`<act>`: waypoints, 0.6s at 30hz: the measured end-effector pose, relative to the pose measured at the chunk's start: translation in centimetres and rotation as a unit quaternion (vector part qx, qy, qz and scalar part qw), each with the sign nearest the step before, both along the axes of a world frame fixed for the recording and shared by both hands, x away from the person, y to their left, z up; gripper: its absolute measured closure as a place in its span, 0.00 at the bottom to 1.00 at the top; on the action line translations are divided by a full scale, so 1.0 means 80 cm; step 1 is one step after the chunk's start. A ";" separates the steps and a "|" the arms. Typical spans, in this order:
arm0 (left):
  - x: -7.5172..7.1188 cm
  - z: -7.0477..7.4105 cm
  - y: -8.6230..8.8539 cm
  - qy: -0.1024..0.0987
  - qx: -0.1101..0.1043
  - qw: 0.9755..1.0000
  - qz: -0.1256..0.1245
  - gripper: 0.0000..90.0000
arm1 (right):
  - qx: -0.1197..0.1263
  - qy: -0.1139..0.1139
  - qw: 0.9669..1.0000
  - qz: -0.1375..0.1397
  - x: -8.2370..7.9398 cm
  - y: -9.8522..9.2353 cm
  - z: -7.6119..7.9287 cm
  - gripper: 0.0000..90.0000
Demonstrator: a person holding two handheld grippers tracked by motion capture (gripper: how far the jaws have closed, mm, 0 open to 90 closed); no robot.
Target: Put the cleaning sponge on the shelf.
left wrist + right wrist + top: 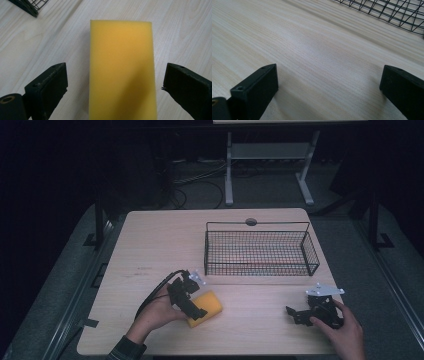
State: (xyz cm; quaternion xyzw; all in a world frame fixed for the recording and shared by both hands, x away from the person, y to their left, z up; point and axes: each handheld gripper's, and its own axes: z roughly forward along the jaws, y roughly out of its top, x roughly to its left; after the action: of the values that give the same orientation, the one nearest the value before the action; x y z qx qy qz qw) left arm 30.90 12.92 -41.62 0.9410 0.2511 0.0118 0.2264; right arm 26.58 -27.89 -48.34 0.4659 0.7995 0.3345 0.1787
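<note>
Hand-held gripper (115, 82) astride foam sponge block (122, 72)

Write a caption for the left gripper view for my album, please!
Yellow sponge lying on the wooden table between two open black jaws.

Yellow sponge block (122, 70) — rectangular, flat on table, uncompressed

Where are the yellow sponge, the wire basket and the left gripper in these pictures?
yellow sponge (122, 70): left gripper view, middle of its top face.
wire basket (260, 269): high view, its near wall.
left gripper (115, 82): left gripper view, midway between its two open black jaws, above the sponge.
</note>
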 end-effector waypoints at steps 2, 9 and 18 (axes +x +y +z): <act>-0.001 -0.001 -0.003 0.002 0.001 1.000 -0.002 0.05 | 0.000 0.000 1.000 0.000 0.000 0.000 0.000 0.01; -0.003 -0.010 -0.015 0.006 0.006 1.000 -0.011 0.05 | 0.000 0.000 1.000 0.000 0.000 0.000 0.000 0.01; 0.000 -0.023 -0.025 0.009 0.028 0.999 -0.027 0.06 | 0.000 0.000 1.000 0.000 0.000 0.000 0.000 0.01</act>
State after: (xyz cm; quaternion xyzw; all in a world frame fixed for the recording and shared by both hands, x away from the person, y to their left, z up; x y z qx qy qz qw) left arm 30.91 10.89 -43.47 0.9537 0.2267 0.0045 0.1975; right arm 26.58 -27.89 -48.33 0.4659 0.7995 0.3344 0.1786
